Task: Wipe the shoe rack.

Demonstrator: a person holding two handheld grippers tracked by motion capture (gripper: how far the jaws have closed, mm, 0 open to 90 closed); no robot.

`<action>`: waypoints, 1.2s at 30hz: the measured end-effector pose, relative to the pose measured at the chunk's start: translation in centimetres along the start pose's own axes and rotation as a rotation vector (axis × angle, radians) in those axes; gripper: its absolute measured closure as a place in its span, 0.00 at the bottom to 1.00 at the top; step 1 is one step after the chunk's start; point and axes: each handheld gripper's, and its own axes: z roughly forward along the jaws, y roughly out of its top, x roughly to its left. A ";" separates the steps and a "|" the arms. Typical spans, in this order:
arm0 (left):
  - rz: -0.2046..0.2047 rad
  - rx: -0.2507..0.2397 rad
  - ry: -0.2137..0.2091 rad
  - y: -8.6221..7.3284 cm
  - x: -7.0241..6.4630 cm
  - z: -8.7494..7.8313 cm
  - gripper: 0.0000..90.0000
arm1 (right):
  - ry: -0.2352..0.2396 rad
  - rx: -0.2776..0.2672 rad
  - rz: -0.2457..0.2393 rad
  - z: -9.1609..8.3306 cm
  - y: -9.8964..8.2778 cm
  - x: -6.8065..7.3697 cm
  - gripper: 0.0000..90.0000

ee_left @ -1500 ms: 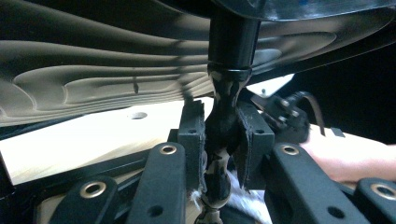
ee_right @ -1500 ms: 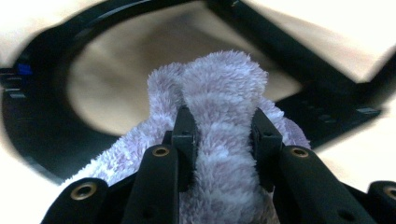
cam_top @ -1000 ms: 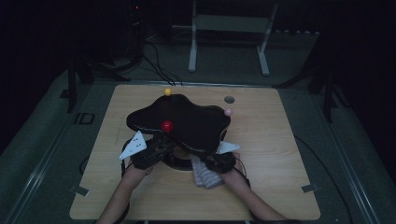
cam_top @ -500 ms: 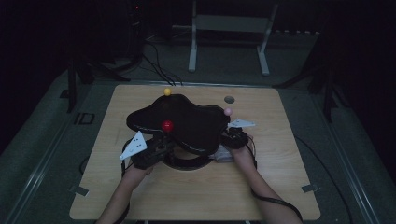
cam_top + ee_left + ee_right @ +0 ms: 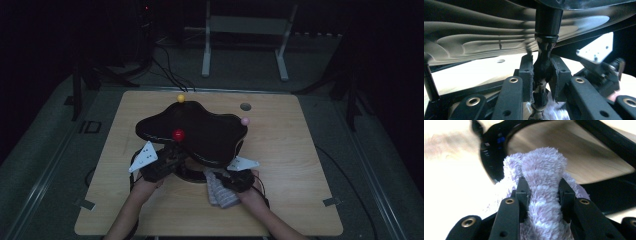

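A black wavy-edged top point(image 5: 200, 131) sits on a black stem point(image 5: 544, 67) over a ring base point(image 5: 192, 173) on the wooden table point(image 5: 300, 165). My left gripper point(image 5: 167, 162) reaches under the top from the front left. Its pads point(image 5: 527, 75) lie against the stem on both sides, and the jaws have just been opening slightly with the stem still between them point(image 5: 543, 75). My right gripper point(image 5: 222, 181) is at the front right of the base, shut on a fluffy lilac cloth point(image 5: 541, 170) bunched between its jaws point(image 5: 543, 192). The cloth point(image 5: 222, 194) hangs onto the table.
A red ball point(image 5: 178, 134), a yellow ball point(image 5: 181, 98) and a pink ball point(image 5: 245, 121) sit on or around the black top. A small round hole point(image 5: 245, 106) marks the table's far side. The right gripper's grey plate point(image 5: 596, 50) shows beyond the stem.
The right hand swung with the cloth to the right side of the stand, then came back to the front of the base. The left hand stayed at the stem.
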 end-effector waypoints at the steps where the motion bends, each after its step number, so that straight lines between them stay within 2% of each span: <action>1: -0.011 -0.010 -0.003 -0.1 0.0 -0.3 0.76 | -0.010 0.000 -0.008 0.0 0.0 0.2 0.77; 4: -0.028 -0.035 0.004 0.0 -0.1 -1.6 0.75 | -0.005 -0.008 0.000 -0.1 -0.1 0.1 0.77; 7: -0.006 -0.011 0.037 -0.4 -0.3 -3.0 0.77 | -0.001 -0.009 0.003 -0.2 -0.1 0.0 0.78; 9: -0.012 -0.008 0.087 -1.1 -0.3 -3.7 0.83 | 0.017 -0.018 0.021 -0.8 0.0 0.0 0.79; 10: -0.014 0.007 0.125 -1.4 -0.2 -3.8 0.85 | 0.017 -0.021 0.013 -1.1 0.0 0.1 0.79; 11: -0.033 0.023 0.158 -1.9 -0.1 -3.9 0.88 | 0.011 -0.028 0.009 -1.5 0.1 0.2 0.79; 12: -0.048 0.044 0.170 -2.2 0.1 -3.8 0.92 | 0.011 -0.037 0.016 -2.0 0.1 0.2 0.79; 13: -0.055 0.072 0.214 -2.8 0.0 -3.6 0.95 | 0.015 -0.045 0.023 -2.4 0.1 0.1 0.79; 15: -0.061 0.107 0.228 -3.3 0.0 -3.1 0.98 | 0.012 -0.054 0.033 -3.5 0.1 -0.1 0.79; 16: -0.050 0.111 0.239 -3.5 -0.1 -2.8 0.98 | 0.008 -0.051 0.033 -3.9 0.0 -0.1 0.79; 17: -0.047 0.122 0.225 -3.8 -0.1 -2.5 0.98 | 0.003 -0.053 0.038 -4.3 -0.2 -0.2 0.79; 18: -0.011 0.136 0.225 -4.0 -0.3 -2.2 0.98 | 0.004 -0.056 0.050 -4.7 -0.4 -0.3 0.79; 19: 0.004 0.142 0.227 -4.2 -0.5 -1.8 0.98 | 0.007 -0.058 0.070 -5.3 -0.6 -0.5 0.79; 25: -0.002 0.147 0.230 -4.6 -1.1 -0.5 0.96 | -0.021 -0.074 0.131 -7.3 -1.6 -1.2 0.79; 27: -0.015 0.135 0.221 -4.6 -1.2 -0.2 0.96 | -0.027 -0.072 0.136 -7.7 -1.8 -1.2 0.79; 31: -0.019 0.129 0.232 -4.7 -1.8 0.0 0.96 | -0.024 -0.070 0.145 -8.2 -2.0 -0.8 0.79; 36: -0.037 0.117 0.230 -4.8 -3.4 0.5 0.95 | -0.019 -0.075 0.141 -8.4 -2.1 -0.5 0.79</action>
